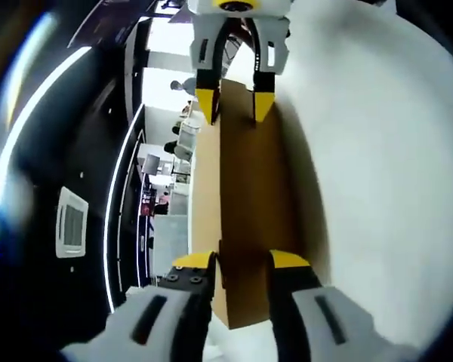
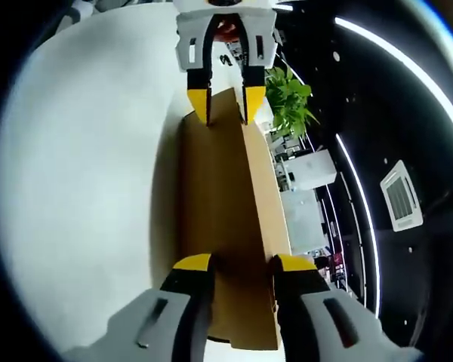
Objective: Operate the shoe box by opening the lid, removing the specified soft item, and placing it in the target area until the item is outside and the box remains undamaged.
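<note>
In the left gripper view, a dark ceiling with long curved light strips [image 1: 115, 219] and a square vent [image 1: 72, 222] filled the left side of the frame. A bright room with small far-off things showed in a thin strip next to it. In the middle stood the brown cardboard shoe box [image 1: 245, 204], running from top to bottom. The left gripper [image 1: 241, 261] rose from the bottom, with its yellow-tipped jaws apart on both sides of the box's near end. The right gripper [image 1: 233, 102] came down from the top, with its jaws spread over the far end. I could not tell if either one was squeezing the box. A white table [image 1: 385, 188] filled the right side. In the right gripper view, the table was on the left, the box stood in the middle, and a green plant [image 2: 288, 102] was at the upper right.
</note>
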`<state>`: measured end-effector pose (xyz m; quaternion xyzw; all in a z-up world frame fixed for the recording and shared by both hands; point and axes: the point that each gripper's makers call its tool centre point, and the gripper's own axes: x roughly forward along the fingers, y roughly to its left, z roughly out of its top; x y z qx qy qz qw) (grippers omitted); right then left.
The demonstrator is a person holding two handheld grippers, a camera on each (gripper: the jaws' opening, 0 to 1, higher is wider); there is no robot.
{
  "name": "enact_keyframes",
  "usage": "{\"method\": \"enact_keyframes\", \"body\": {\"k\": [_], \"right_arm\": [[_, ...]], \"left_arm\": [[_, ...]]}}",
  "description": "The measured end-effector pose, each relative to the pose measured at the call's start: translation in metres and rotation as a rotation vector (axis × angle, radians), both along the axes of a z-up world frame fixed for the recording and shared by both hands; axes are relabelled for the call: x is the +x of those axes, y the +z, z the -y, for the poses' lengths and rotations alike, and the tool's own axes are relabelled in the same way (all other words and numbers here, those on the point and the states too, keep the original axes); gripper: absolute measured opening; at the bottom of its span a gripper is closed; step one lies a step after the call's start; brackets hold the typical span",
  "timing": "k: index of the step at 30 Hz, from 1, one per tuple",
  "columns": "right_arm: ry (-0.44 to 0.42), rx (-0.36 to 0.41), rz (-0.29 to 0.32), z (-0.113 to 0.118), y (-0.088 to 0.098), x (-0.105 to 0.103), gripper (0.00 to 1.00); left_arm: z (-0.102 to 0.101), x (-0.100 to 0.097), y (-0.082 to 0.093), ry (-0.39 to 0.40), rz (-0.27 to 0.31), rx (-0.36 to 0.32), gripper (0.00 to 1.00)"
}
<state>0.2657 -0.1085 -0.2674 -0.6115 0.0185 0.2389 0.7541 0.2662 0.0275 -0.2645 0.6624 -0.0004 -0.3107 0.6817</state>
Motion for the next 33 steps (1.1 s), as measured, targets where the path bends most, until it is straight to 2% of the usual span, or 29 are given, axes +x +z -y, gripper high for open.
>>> {"method": "enact_keyframes", "body": {"k": [15,18,20,24,33], "right_arm": [[-0.015,-0.020,0.011,-0.0010,0.0001,0.0003,0.30],[-0.019,-0.035,0.022,-0.0016,0.0005,0.0000,0.30],[-0.019,-0.039,0.021,-0.0016,0.0009,-0.0001,0.30],[-0.015,-0.046,0.022,-0.0014,0.0033,0.0002,0.29],[-0.012,-0.047,0.020,-0.0020,0.0064,-0.0008,0.29]], "left_arm": [[-0.0003,0.0006,0.0013,0.013,0.004,-0.007,0.27],[-0.0003,0.0003,0.0018,0.018,0.014,-0.022,0.26],[0.0004,-0.0002,0.0032,0.029,0.010,-0.063,0.25],[0.0007,0.0006,0.0036,0.029,0.013,-0.068,0.25],[0.0019,0.0003,0.0043,0.023,0.033,-0.038,0.25]]}}
